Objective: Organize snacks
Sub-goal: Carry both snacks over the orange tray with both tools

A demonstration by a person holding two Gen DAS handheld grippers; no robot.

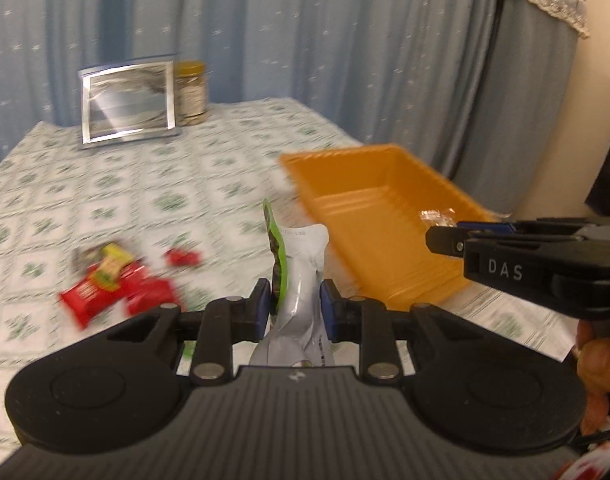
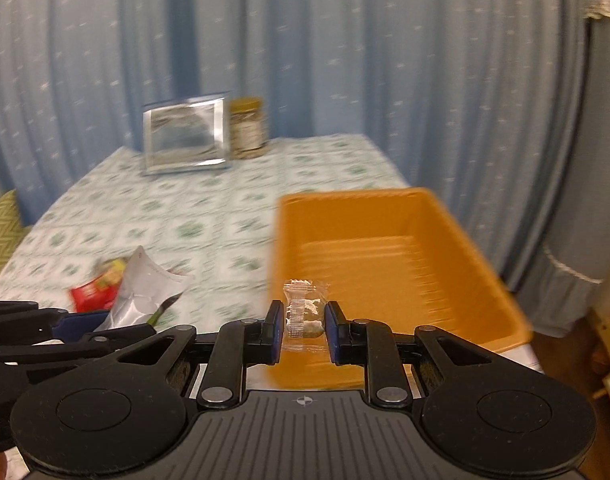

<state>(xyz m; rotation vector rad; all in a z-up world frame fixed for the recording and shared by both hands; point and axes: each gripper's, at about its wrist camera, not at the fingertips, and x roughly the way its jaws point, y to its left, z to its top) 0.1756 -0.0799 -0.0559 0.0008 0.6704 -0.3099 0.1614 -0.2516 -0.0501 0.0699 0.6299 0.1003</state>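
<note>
Tools (image 1: 295,306) (image 2: 303,326) over green-patterned tablecloth (image 1: 153,184), blue curtains (image 1: 305,32)

Motion blur smears the red snack packets (image 1: 113,292) on the patterned tablecloth (image 1: 153,184); their print is unreadable. The label of the brown-lidded jar (image 1: 191,94) is illegible. The silver foil pouch's (image 1: 301,280) lower end is hidden behind the gripper body.

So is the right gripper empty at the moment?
No, the right gripper is closed on a small clear-wrapped snack, held between its blue pads above the near end of the orange bin.
</note>
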